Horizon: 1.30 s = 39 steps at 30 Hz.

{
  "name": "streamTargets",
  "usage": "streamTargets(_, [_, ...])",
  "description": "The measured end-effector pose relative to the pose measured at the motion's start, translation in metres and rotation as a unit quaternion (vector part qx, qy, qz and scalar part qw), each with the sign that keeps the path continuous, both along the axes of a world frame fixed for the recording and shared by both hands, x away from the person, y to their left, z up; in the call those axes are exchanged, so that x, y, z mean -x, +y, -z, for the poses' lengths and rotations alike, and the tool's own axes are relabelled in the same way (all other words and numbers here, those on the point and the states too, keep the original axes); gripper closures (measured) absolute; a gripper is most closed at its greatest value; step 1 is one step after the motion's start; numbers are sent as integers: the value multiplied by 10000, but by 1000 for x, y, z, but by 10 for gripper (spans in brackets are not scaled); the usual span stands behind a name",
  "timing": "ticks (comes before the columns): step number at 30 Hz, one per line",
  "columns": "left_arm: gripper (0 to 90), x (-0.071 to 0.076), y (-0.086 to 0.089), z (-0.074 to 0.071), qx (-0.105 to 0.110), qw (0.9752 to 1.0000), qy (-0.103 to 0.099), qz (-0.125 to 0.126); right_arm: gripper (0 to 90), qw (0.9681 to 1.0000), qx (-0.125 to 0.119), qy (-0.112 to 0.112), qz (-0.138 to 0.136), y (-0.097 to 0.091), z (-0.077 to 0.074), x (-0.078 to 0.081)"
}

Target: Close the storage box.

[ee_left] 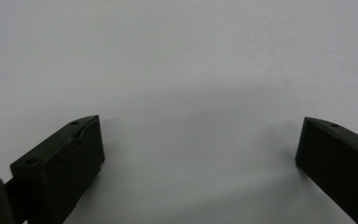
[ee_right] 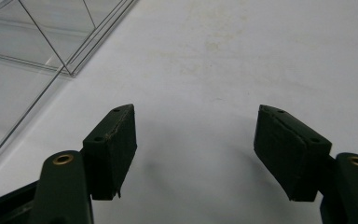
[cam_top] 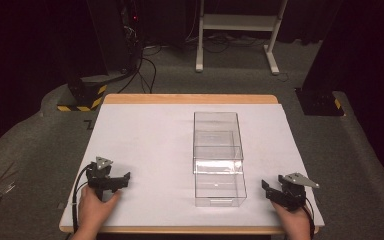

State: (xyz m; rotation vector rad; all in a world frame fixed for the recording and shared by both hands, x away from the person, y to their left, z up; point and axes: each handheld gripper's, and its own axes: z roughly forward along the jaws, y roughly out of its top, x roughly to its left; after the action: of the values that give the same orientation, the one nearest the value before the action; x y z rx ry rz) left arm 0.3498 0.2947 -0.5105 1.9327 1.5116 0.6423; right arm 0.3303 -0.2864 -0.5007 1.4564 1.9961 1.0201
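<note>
The left gripper (cam_top: 114, 181) rests low over the white table cover (cam_top: 150, 145) near the front left corner, its jaws spread wide with nothing between them; in the left gripper view (ee_left: 200, 144) bare white surface lies between the two black pads. The left hand (cam_top: 94, 209) grips it from behind, forearm coming in from the near edge, jaws aimed toward the right. The right gripper (cam_top: 272, 191) sits near the front right corner, jaws likewise parted and empty (ee_right: 196, 140), pointing left toward the clear plastic box (cam_top: 218, 157); the right hand (cam_top: 294, 220) holds it from the near side.

The box stands between the two grippers, nearer the right one and touching neither. Its long axis runs away from the person; what looks like a drawer is pulled partly out toward the near edge, though the clear walls make this hard to read. In the right gripper view its corner (ee_right: 42, 51) lies at upper left. Open cover lies left of the box and beyond it up to the wooden far edge (cam_top: 190, 99).
</note>
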Motion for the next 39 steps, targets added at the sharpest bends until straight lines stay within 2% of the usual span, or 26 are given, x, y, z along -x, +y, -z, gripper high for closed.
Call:
streamTargets(17, [12,0,0,0,4,10000,2,3,312,10000,-56,-51,-23,-1,0,1])
streamTargets(23, [12,0,0,0,9,10000,4,5,302,9998,-58,-172,12,-1,-1,3])
streamTargets(31, [12,0,0,0,8,10000,2,4,274,9995,-52,-289,-117,1,-4,6])
streamTargets(39, [12,0,0,0,4,10000,-2,3,266,9983,-41,-521,-275,9,-17,6])
